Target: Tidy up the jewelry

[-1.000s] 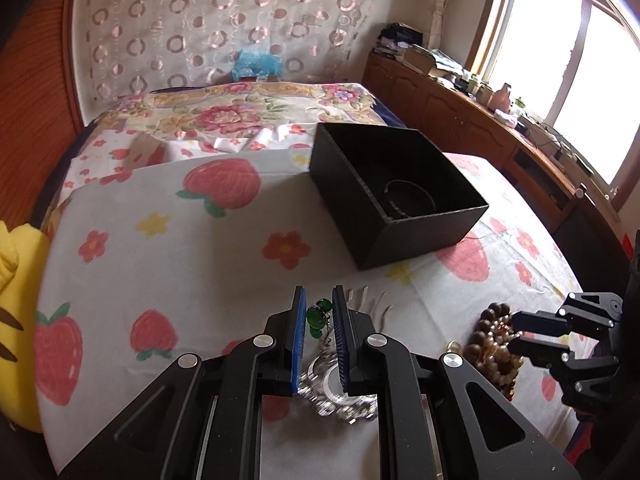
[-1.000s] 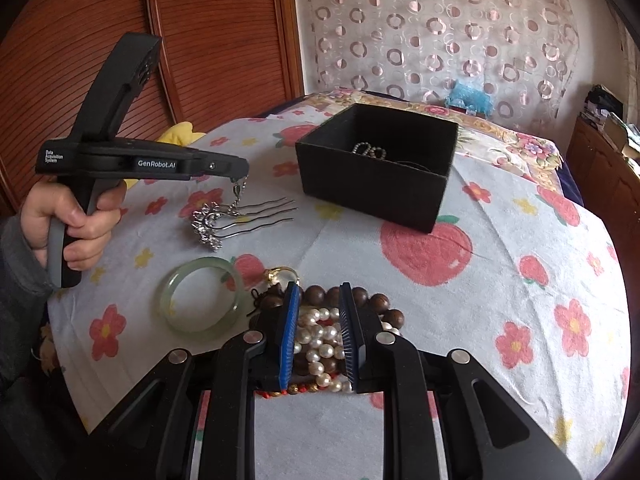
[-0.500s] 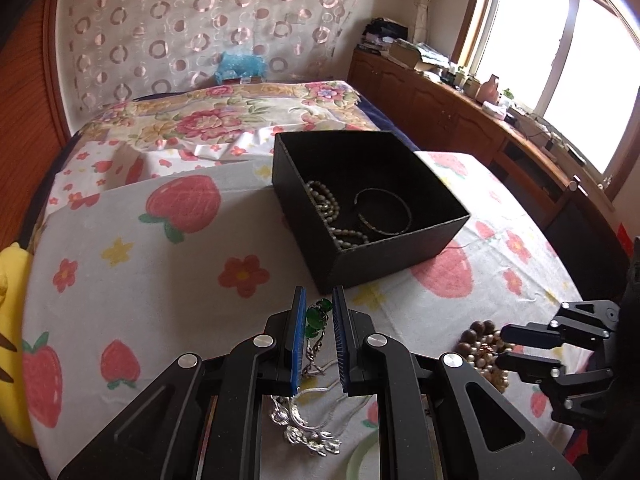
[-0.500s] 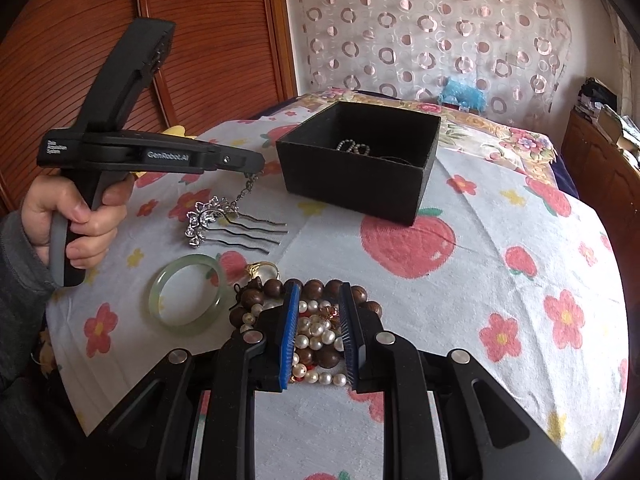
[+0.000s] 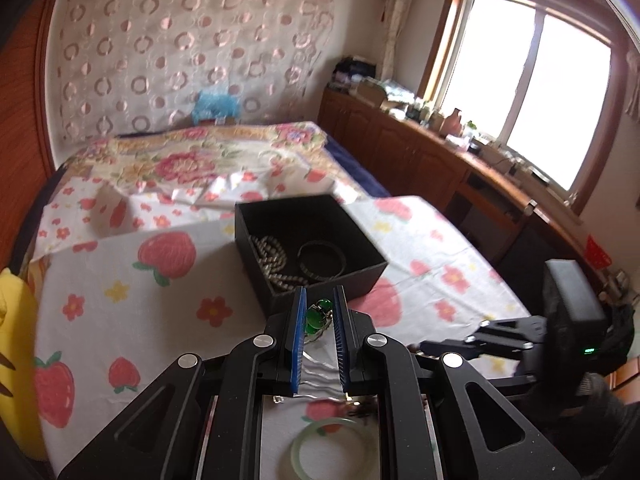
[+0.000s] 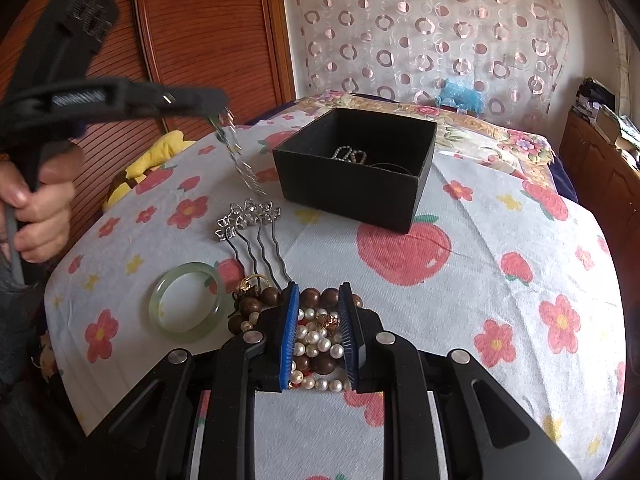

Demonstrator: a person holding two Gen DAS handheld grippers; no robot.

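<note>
My left gripper [image 5: 319, 304] is shut on the green-bead end [image 5: 316, 317] of a silver hairpin. In the right wrist view the hairpin [image 6: 248, 220] dangles from its chain [image 6: 236, 156] under the left gripper [image 6: 218, 114], lifted above the cloth. The black box [image 5: 308, 248] [image 6: 356, 164] stands beyond, holding a bead necklace [image 5: 272, 260] and a dark bangle [image 5: 322, 258]. My right gripper [image 6: 319, 294] is open low over a pile of pearls [image 6: 316, 340] and brown wooden beads [image 6: 256, 304].
A pale jade bangle [image 6: 186, 302] [image 5: 332, 446] lies left of the bead pile, with a gold ring [image 6: 252, 282] beside it. A yellow plush toy [image 6: 156, 152] sits at the table's left edge. A flowered bed [image 5: 192, 160] and wooden cabinets [image 5: 420, 152] lie behind.
My left gripper has risen and moved toward the box, lifting the hairpin clear of the cloth so it hangs upright. My right gripper stays over the beads.
</note>
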